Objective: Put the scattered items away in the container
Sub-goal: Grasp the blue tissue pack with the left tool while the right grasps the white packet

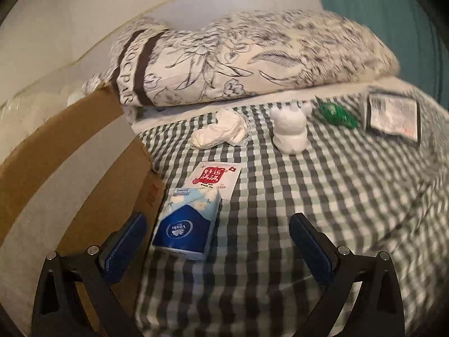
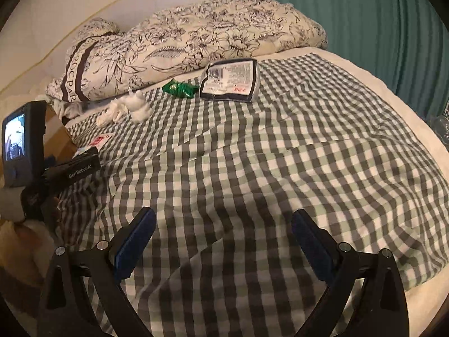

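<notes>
Left wrist view: tissue pack (image 1: 186, 221) lies just ahead between spread jaws.
Left gripper (image 1: 219, 244) is nearer; pack's long axis runs along the fingers, box (image 1: 84, 140) leftward. Right gripper (image 2: 224, 241), jaws spread, holds nothing.

"Vinda" on tissue pack (image 1: 185, 226); "GenRobot.AI" on left claw (image 2: 80, 165)

The left gripper (image 1: 219, 241) is held low and level, its two blue-padded fingers (image 1: 125, 245) spread wide toward 12 o'clock with nothing between them. The right gripper (image 2: 224, 241) is likewise held with its jaws parted and empty. From the right wrist view, the left gripper's body is seen at 9 o'clock.
</notes>
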Demonstrator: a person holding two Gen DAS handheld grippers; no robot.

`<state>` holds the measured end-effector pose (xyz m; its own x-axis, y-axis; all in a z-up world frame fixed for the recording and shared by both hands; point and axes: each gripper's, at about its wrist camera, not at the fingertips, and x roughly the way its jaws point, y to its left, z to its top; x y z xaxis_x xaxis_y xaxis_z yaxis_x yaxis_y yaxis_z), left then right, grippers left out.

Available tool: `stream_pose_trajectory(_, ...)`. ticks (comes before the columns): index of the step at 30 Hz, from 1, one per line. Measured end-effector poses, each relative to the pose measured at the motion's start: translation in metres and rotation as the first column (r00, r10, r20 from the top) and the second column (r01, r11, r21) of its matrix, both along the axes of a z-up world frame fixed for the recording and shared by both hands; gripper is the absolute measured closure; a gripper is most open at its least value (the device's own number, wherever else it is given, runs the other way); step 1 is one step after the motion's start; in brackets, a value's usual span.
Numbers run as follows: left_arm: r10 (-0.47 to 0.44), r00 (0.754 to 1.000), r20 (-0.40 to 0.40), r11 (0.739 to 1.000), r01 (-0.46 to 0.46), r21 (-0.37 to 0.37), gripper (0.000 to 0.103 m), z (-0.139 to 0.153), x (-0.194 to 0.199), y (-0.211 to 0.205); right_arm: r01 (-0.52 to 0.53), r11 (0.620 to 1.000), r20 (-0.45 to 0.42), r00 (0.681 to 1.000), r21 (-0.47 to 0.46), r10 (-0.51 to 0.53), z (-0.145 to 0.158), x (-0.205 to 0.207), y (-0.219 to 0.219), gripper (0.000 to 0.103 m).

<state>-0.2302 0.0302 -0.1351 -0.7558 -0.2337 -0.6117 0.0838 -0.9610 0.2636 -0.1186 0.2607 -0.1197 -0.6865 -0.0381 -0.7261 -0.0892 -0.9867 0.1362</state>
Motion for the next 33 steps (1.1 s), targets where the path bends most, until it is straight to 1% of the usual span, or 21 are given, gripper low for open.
stream_pose_trajectory(2,-0.004,1.000,0.010,0.999,0.005,-0.046,0.000,-0.005,-0.004,-0.008,0.005,1.000,0.001,1.000,0.016,-0.005,0.000,-0.003,-0.003,0.005)
stream_pose_trajectory(3,-0.006,1.000,0.013,0.999,0.007,-0.051,0.000,-0.006,-0.006,-0.014,0.006,1.000,0.003,1.000,0.017,-0.006,0.001,-0.004,-0.004,0.005)
stream_pose_trajectory(4,-0.007,1.000,0.014,0.999,0.008,-0.040,0.000,-0.006,-0.007,-0.022,0.007,1.000,0.002,1.000,0.017,-0.007,0.002,-0.005,-0.005,0.005)
stream_pose_trajectory(7,-0.014,1.000,0.009,0.999,0.014,0.036,0.000,-0.002,-0.008,-0.039,0.006,1.000,-0.004,1.000,0.023,-0.006,0.004,-0.006,-0.011,0.005)
stream_pose_trajectory(9,-0.055,0.998,0.008,0.997,0.054,0.059,0.000,-0.003,-0.009,-0.035,0.001,1.000,-0.005,1.000,0.026,-0.001,0.004,-0.008,-0.016,0.005)
stream_pose_trajectory(10,-0.068,0.997,0.024,0.994,0.066,0.082,0.000,-0.005,-0.012,-0.035,-0.003,1.000,-0.004,1.000,0.026,0.003,0.004,-0.010,-0.019,0.005)
stream_pose_trajectory(11,-0.070,0.996,0.064,0.989,0.060,0.137,0.000,-0.011,-0.019,-0.039,-0.011,1.000,-0.004,1.000,0.021,0.011,0.004,-0.013,-0.022,0.005)
stream_pose_trajectory(12,-0.063,0.994,0.087,0.985,0.048,0.168,0.000,-0.014,-0.025,-0.042,-0.017,1.000,-0.005,1.000,0.017,0.017,0.004,-0.014,-0.024,0.005)
stream_pose_trajectory(16,-0.073,0.991,0.111,0.966,0.042,0.256,0.000,-0.017,-0.038,-0.048,-0.032,0.999,-0.020,0.999,0.021,0.032,0.008,-0.025,-0.029,0.005)
stream_pose_trajectory(19,-0.063,0.978,0.200,0.944,-0.007,0.330,0.000,-0.031,-0.052,-0.058,-0.035,0.999,-0.035,0.999,0.010,0.035,0.015,-0.041,-0.022,0.005)
stream_pose_trajectory(20,-0.055,0.975,0.217,0.934,-0.026,0.356,0.000,-0.033,-0.055,-0.062,-0.033,0.999,-0.041,0.999,-0.003,0.033,0.017,-0.046,-0.018,0.005)
stream_pose_trajectory(21,-0.054,0.976,0.213,0.925,-0.032,0.379,0.000,-0.033,-0.055,-0.065,-0.031,0.999,-0.046,0.998,-0.021,0.030,0.021,-0.054,-0.013,0.005)
stream_pose_trajectory(22,-0.054,0.976,0.212,0.922,-0.033,0.385,0.003,-0.032,-0.054,-0.066,-0.028,0.999,-0.053,0.998,-0.035,0.026,0.024,-0.063,-0.007,0.005)
stream_pose_trajectory(23,-0.049,0.975,0.215,0.925,-0.037,0.377,0.004,-0.032,-0.054,-0.065,-0.022,0.999,-0.057,0.998,-0.040,0.019,0.027,-0.071,-0.002,0.005)
stream_pose_trajectory(24,-0.047,0.975,0.219,0.930,-0.038,0.365,0.004,-0.032,-0.054,-0.062,-0.015,0.999,-0.057,0.998,-0.049,0.012,0.031,-0.080,0.003,0.005)
stream_pose_trajectory(26,-0.048,0.971,0.233,0.936,-0.038,0.350,0.005,-0.032,-0.053,-0.058,-0.010,0.995,-0.052,0.999,-0.102,0.005,0.037,-0.102,0.018,0.005)
stream_pose_trajectory(29,-0.052,0.968,0.247,0.933,-0.041,0.357,0.005,-0.033,-0.054,-0.060,-0.003,0.989,-0.054,0.999,-0.147,-0.005,0.039,-0.134,0.040,0.005)
stream_pose_trajectory(31,-0.050,0.968,0.247,0.933,-0.043,0.357,0.001,-0.033,-0.053,-0.061,0.003,0.991,-0.025,1.000,-0.137,-0.006,0.032,-0.162,0.051,0.005)
stream_pose_trajectory(33,-0.054,0.968,0.247,0.934,-0.038,0.356,0.000,-0.034,-0.056,-0.060,0.002,0.995,0.005,1.000,-0.097,-0.001,0.022,-0.190,0.059,0.005)
